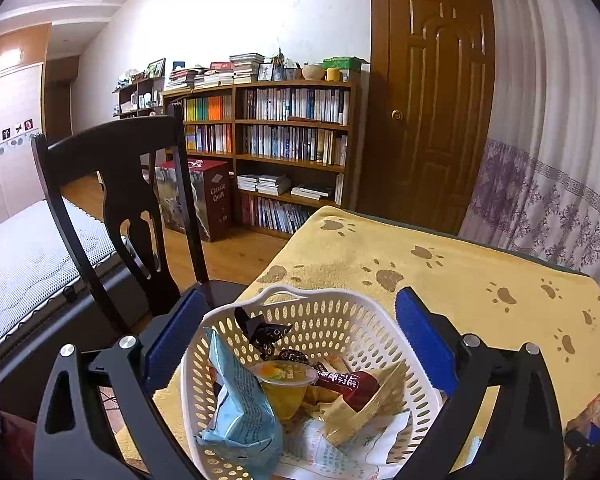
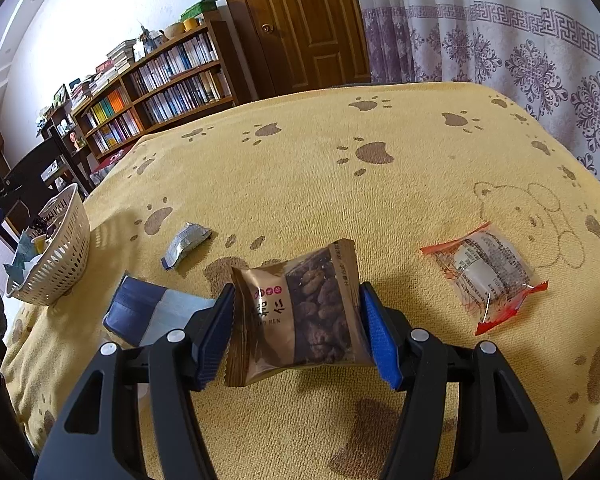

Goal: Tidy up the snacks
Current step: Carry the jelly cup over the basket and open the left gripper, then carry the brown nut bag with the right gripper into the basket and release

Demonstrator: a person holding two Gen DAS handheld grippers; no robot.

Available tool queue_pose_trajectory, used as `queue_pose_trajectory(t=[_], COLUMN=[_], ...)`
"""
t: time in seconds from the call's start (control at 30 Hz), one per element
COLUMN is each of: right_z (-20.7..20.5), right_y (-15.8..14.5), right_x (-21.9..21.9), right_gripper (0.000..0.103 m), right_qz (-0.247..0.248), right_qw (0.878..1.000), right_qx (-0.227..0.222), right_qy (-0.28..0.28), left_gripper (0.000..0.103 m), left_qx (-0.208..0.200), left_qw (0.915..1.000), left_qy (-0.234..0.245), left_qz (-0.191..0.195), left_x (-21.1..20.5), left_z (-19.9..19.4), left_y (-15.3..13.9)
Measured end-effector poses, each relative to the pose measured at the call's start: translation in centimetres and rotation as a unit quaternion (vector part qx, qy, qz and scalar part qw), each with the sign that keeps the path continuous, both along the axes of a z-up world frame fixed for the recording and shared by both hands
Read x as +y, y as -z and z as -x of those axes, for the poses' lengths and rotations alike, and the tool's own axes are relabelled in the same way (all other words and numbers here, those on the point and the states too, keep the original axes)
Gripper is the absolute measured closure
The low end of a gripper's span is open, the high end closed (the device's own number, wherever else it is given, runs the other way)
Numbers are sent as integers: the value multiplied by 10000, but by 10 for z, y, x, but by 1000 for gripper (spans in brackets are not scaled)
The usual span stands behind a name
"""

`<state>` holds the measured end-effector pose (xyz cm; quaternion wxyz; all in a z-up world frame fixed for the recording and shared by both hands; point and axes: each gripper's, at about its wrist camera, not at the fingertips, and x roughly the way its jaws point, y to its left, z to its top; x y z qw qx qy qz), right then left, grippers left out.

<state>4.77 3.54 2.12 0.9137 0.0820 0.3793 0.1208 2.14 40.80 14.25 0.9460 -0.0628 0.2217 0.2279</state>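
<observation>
A white perforated basket stands at the table's left end, holding a light blue packet, a jelly cup, a dark red wrapper and other snacks. My left gripper is open, its blue pads either side of the basket. My right gripper is shut on a brown walnut packet, lifted a little above the cloth. On the cloth lie a small silver packet, a blue and white packet and a clear packet with red ends. The basket shows far left in the right wrist view.
A yellow paw-print cloth covers the table. A dark wooden chair stands at the table's left end. Beyond are a bookshelf, a wooden door and a patterned curtain behind the table's far edge.
</observation>
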Motion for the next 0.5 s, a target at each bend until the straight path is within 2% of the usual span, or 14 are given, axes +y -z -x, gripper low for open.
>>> queue_pose_trajectory(t=[0.2, 0.5], right_z=[5, 8], right_y=[-2, -17], right_x=[-1, -1], right_gripper=[42, 42], right_qz=[-83, -409], right_qw=[9999, 9987], right_qx=[-106, -309], right_qy=[24, 81], left_gripper=[5, 5], left_qx=[-103, -293], left_qw=[9998, 9995], left_qy=[-95, -127], left_qz=[-126, -84], left_x=[-3, -1], left_z=[7, 16], left_y=[-3, -10])
